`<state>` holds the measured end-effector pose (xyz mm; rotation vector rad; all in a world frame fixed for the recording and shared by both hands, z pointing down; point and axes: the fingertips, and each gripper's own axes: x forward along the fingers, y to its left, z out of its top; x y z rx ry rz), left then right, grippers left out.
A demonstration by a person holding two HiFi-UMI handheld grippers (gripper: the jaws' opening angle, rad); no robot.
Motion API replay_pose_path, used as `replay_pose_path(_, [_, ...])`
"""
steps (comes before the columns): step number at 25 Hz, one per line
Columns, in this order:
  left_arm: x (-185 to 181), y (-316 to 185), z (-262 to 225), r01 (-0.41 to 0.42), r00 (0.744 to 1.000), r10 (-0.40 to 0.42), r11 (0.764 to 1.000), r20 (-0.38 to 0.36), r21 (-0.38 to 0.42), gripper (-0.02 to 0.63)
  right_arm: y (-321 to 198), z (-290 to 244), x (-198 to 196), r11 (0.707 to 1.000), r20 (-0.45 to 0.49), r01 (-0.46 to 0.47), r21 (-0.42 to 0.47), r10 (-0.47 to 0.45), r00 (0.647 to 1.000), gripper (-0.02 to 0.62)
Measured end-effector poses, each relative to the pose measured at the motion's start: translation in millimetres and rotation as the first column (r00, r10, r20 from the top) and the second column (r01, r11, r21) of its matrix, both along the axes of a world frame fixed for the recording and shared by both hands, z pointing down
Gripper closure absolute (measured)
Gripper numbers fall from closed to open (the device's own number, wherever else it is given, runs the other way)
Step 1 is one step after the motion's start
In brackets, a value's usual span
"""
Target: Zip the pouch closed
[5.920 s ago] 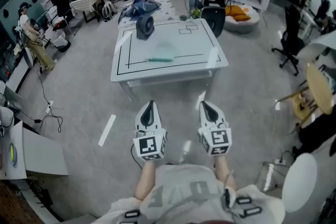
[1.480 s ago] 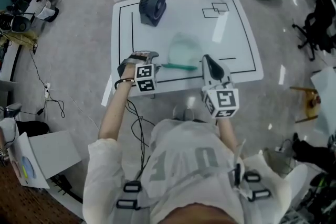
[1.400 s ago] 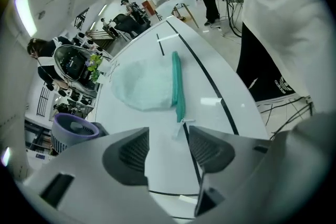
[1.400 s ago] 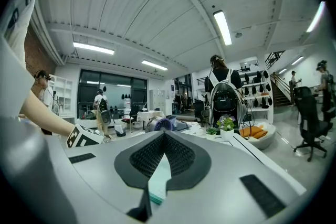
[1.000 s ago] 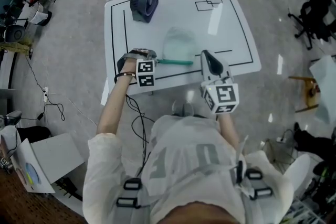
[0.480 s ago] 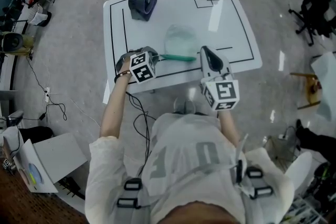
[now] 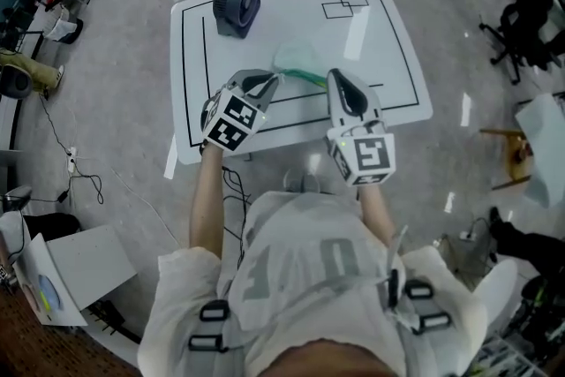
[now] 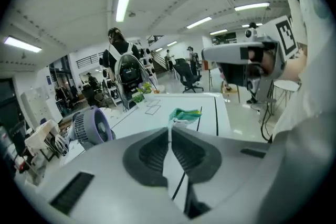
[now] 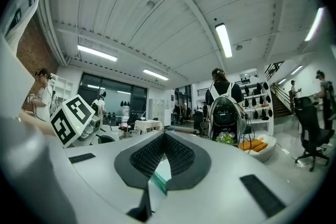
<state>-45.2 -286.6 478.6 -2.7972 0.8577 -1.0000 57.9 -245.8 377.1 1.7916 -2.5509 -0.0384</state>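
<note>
Head view showed the clear pouch (image 7: 296, 64) held over the desk (image 7: 388, 49) between both tools. The left hand-held gripper (image 7: 266, 82) had just been closing onto its thin end, and the right hand-held gripper (image 7: 340, 86) was clamped on the green zipper (image 9: 157, 180). Light, floppy and slick, it seemed best pinched along that stiffer zipper strip.

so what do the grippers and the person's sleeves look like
Left gripper and right gripper are pale grey tapered shells with dark ribbed pads, each topped by a white cube of black square markers. Short sleeves on a light grey shirt.
</note>
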Motion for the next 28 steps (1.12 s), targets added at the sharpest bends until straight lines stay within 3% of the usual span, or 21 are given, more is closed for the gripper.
replay_pose_path(5, [1.7,10.0,-51.4,0.095,0.978,-0.086,0.995,-0.189,0.041,0.586,6.6,-21.2,-4.0,0.998,0.011,0.015,0.058,-0.015,1.0,0.588])
replay_pose_path(10, [0.0,27.0,-77.9,0.124,0.943,-0.11,0.992,-0.314,0.024,0.586,15.6,-32.7,-14.9,0.992,-0.013,0.055,0.111,-0.054,0.998,0.588])
replay_pose_path(13, [-3.6,36.3,-79.5,0.127,0.923,-0.119,0.992,-0.365,-0.003,0.586,20.1,-38.6,-26.4,0.987,0.011,0.093,0.129,-0.095,0.995,0.588])
replay_pose_path(17, [-5.4,43.4,-80.2,0.121,0.92,-0.119,0.992,-0.374,-0.017,0.586,25.0,-43.4,-39.3,0.977,-0.023,0.143,0.159,-0.142,0.99,0.586])
replay_pose_path(20, [-4.3,45.0,-84.0,0.118,0.912,-0.117,0.993,-0.393,-0.021,0.586,30.8,-35.9,-59.9,0.959,-0.132,0.244,0.147,-0.225,0.965,0.568])
replay_pose_path(22, [-3.2,45.6,-86.5,0.112,0.912,-0.109,0.994,-0.395,-0.015,0.586,34.8,-18.3,-73.1,0.952,-0.255,0.3,0.065,-0.275,0.927,0.442])
replay_pose_path(25, [-0.7,48.1,-87.7,0.095,0.918,-0.091,0.995,-0.386,-0.01,0.586,37.7,1.8,-83.6,0.957,-0.382,0.291,-0.023,-0.277,0.882,0.442])
replay_pose_path(28, [3.1,52.2,-85.5,0.063,0.929,-0.065,0.998,-0.365,-0.015,0.586,34.0,9.7,-86.6,0.967,-0.498,0.255,-0.021,-0.231,0.836,0.442])
